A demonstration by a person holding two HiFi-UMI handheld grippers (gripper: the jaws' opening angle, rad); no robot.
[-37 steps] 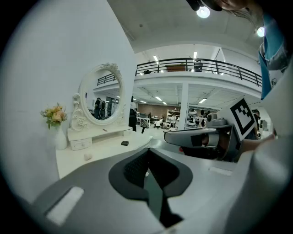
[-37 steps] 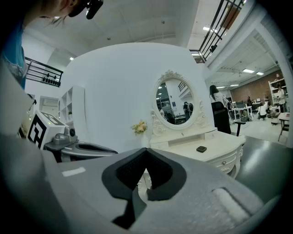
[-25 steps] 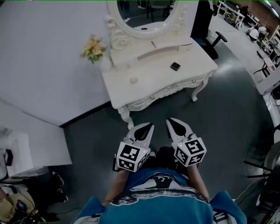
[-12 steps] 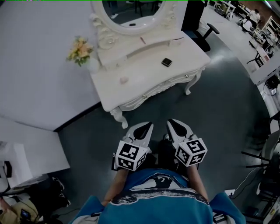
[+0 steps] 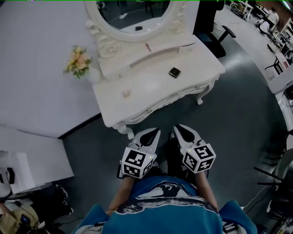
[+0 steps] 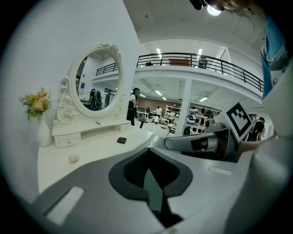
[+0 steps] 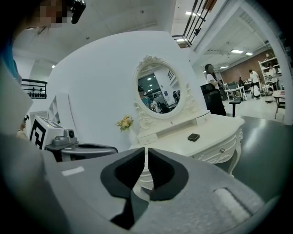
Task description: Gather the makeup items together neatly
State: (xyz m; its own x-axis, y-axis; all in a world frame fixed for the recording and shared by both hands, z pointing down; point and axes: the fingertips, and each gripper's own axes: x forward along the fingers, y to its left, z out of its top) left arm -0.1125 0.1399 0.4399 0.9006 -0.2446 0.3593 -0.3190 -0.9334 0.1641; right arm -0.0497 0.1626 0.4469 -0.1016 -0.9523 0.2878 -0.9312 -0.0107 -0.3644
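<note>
- I have the grey floor (image 5: 238, 119) under me, and both tools hang over it at the near side, short of the furniture.
- The white dressing table (image 5: 151, 89) stands at the far side against a white wall, with carved legs and a row of drawers along its near edge.
- An oval mirror (image 5: 130, 13) in a carved white frame rises from the far side of the table, above a raised shelf (image 5: 158, 51).
- A black office chair (image 5: 219, 39) sits on the floor to the far right of the table.
- The left gripper (image 5: 155, 133) points towards the table. In its own view the jaw tips meet and nothing is caught between them.
- The right gripper (image 5: 179, 130) is just beside the left one, aimed the same way. Its jaws have just been opening a touch; I see only a thin slit between the pads, and nothing in it.
- A bunch of yellow and pink flowers (image 5: 78, 61) stands in a white vase (image 5: 94, 74) at the table's far left corner.
- A small black compact (image 5: 174, 72) lies flat on the tabletop towards the right, well apart from the other items.
- A pale round puff (image 5: 126, 93) lies on the tabletop towards the left, nearer to me than the compact.
- A thin pink stick (image 5: 147, 47) lies on the raised shelf below the mirror; I can't tell what kind of item it is.
- All three makeup items are scattered, none touching another.
</note>
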